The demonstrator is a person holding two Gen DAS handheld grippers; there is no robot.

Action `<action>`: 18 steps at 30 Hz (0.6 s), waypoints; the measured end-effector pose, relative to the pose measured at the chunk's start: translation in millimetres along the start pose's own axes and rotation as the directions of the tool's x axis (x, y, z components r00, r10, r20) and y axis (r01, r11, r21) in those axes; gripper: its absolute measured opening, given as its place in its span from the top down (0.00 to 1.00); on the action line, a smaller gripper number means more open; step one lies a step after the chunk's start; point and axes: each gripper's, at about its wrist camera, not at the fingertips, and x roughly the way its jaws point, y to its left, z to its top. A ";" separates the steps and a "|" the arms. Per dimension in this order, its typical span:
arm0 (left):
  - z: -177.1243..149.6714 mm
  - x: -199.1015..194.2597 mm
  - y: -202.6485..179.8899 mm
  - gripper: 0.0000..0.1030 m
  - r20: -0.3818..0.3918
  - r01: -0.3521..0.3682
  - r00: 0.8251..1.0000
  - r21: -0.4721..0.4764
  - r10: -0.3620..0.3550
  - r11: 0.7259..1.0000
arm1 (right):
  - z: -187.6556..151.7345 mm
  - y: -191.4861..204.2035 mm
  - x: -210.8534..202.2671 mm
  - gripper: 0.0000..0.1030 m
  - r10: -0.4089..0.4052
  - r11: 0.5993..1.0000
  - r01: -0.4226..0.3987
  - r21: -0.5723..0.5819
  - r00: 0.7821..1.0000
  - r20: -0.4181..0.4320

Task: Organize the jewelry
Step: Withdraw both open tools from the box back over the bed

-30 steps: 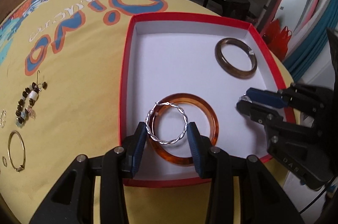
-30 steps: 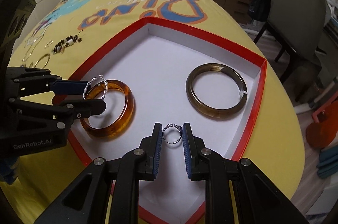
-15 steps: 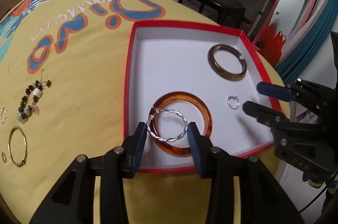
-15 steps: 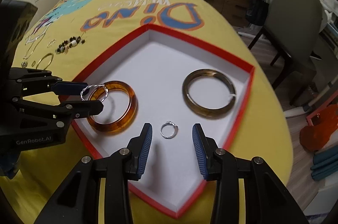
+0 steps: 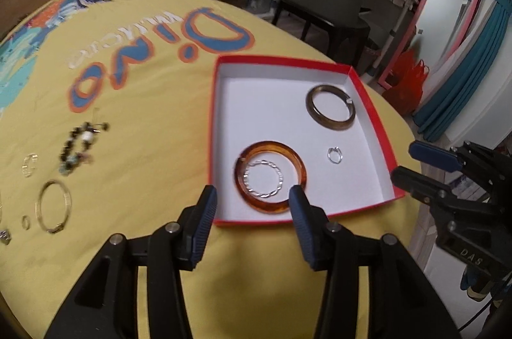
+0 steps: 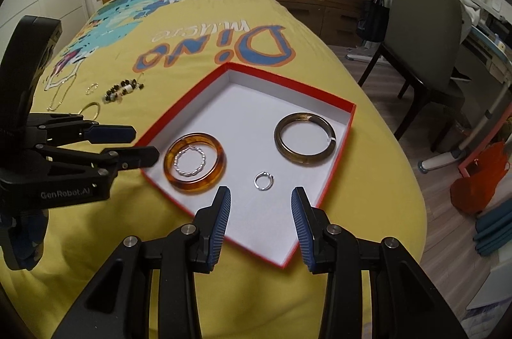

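Observation:
A red box with a white floor (image 5: 275, 115) (image 6: 243, 115) lies on the yellow bedspread. In it are an amber bangle (image 5: 300, 166) (image 6: 217, 147), a twisted silver hoop (image 5: 263, 179) (image 6: 191, 162) lying inside the bangle, a brown bangle (image 5: 331, 108) (image 6: 305, 142) and a small silver ring (image 5: 335, 155) (image 6: 264, 180). My left gripper (image 5: 252, 204) (image 6: 140, 143) is open and empty, just above the box's near edge. My right gripper (image 6: 259, 204) (image 5: 412, 159) is open and empty, near the box's near corner.
Loose jewelry lies on the bedspread left of the box: a dark bead bracelet (image 5: 78, 147) (image 6: 123, 91), a gold hoop (image 5: 52, 206) (image 6: 91, 108), small rings (image 5: 29, 164) and a thin chain (image 6: 59, 95). A grey chair (image 6: 422, 28) and desk stand beside the bed.
My left gripper opened and dropped the silver hoop inside the amber bangle. My right gripper let go of the small ring earlier. Both grippers pulled back from the box.

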 end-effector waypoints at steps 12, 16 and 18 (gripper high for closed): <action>-85.3 -106.3 66.2 0.56 0.047 -0.209 0.975 -0.147 0.218 0.967 | -8.6 62.9 -48.5 0.60 0.100 0.994 -0.104 0.033 0.991 0.090; -119.6 -137.7 84.8 0.56 0.057 -0.269 0.957 -0.196 0.285 0.943 | -14.5 95.9 -60.4 0.57 0.152 0.987 -0.156 0.036 0.983 0.106; -137.4 -156.0 93.2 0.56 0.072 -0.311 0.941 -0.211 0.332 0.927 | -18.2 115.1 -68.1 0.55 0.183 0.982 -0.188 0.032 0.976 0.116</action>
